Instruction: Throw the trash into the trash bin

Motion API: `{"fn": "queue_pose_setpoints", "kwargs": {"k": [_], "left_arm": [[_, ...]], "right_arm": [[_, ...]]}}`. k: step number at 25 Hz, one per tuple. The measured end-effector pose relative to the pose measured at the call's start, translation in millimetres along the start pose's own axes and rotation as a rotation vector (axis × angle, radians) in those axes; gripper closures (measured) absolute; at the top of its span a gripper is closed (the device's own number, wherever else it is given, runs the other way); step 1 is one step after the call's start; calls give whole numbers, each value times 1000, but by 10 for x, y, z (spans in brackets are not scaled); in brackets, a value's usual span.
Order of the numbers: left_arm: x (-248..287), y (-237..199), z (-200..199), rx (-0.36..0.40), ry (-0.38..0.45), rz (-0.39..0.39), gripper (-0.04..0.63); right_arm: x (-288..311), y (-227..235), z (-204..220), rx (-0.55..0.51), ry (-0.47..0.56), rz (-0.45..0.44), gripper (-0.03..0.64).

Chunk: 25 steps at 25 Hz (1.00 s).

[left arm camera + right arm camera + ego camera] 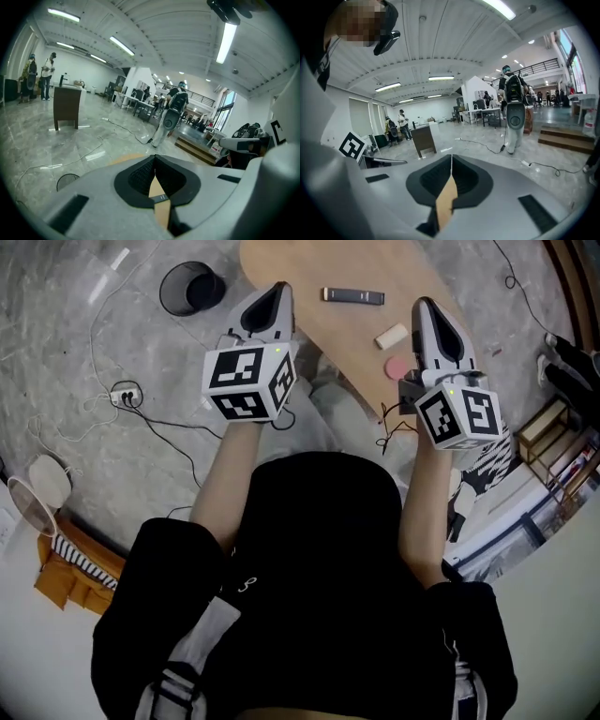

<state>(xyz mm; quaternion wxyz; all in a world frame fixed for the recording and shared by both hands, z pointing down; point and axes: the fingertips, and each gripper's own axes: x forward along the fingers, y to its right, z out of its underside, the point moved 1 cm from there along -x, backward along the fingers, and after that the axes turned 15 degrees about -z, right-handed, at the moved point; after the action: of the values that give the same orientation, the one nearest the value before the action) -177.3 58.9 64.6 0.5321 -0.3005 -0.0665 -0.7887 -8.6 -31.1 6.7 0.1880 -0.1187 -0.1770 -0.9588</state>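
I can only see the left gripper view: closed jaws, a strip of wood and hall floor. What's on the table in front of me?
Observer: In the head view, three things lie on the wooden table: a black bar, a beige block and a pink round piece.
Operator: Which one is closest to the right gripper?
Observer: The pink piece. It lies just left of the right gripper, with the beige block a little beyond it.
Operator: Is that gripper carrying anything?
Observer: No. Its own view shows the jaws shut with nothing between them.
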Motion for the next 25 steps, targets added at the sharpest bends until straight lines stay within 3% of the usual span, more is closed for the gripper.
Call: {"fn": "queue_pose_setpoints", "kwargs": {"k": [7,13,21,25], "left_arm": [[247,33,646,9,-84,11,589],[498,-107,1258,9,-147,-27,589],[851,-265,2228,-5,-218,-79,589],[901,-176,2463,22,-235,-55,589]], "right_arm": [[-167,190,769,103,-66,74,604],[-248,375,1623,222,-106,118,604],[-134,495,2723,346,-119,138,604],[-132,548,3183,402,-96,142,604]]}}
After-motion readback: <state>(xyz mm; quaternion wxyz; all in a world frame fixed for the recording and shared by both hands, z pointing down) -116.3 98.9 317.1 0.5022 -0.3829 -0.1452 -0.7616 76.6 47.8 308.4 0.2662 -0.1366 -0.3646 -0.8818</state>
